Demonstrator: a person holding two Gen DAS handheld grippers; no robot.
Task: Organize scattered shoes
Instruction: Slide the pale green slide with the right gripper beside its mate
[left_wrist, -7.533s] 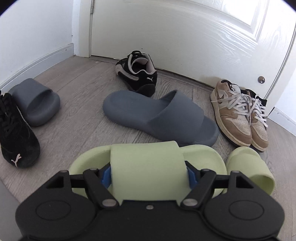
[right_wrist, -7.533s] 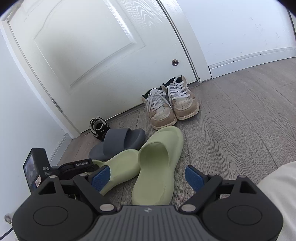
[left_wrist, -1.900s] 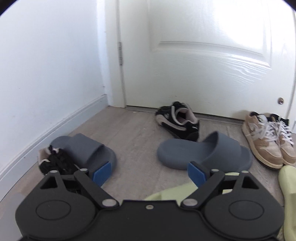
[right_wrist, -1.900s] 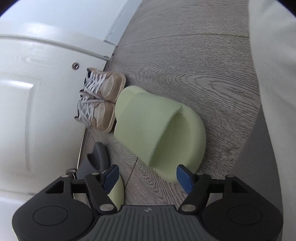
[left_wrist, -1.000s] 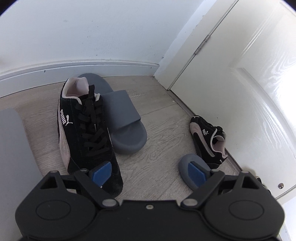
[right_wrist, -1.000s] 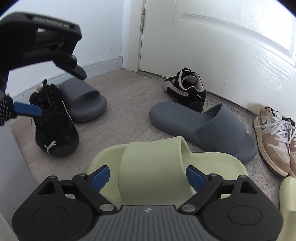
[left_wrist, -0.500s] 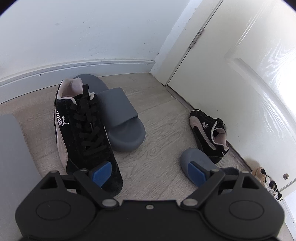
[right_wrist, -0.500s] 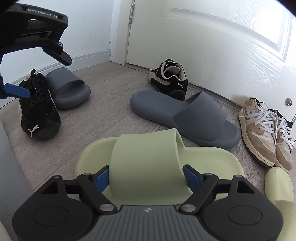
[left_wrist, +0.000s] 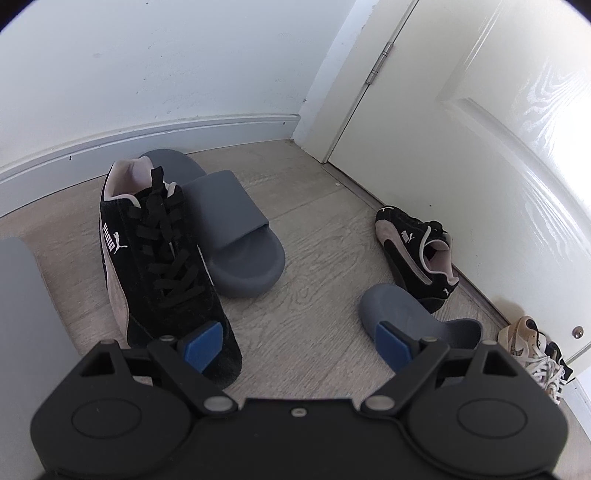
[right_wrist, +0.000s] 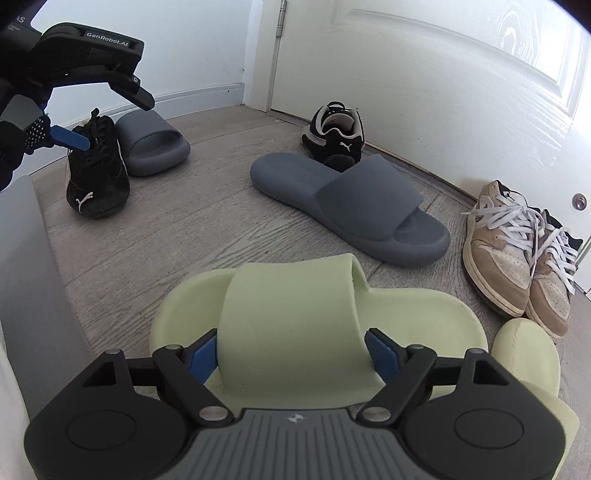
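My right gripper is shut on the strap of a pale green slide lying on the wood floor. The second green slide lies at its right. My left gripper is open and empty, hovering above the floor by a black Puma sneaker; it also shows in the right wrist view. A grey slide lies next to that sneaker. The other black sneaker sits by the door, the other grey slide in front of it.
A pair of tan sneakers stands against the white door at the right. A white wall with baseboard runs along the left. A grey panel stands at the near left.
My right gripper has closed onto the green slide's strap. My left gripper has drifted slightly, still open above the black sneaker and grey slide.
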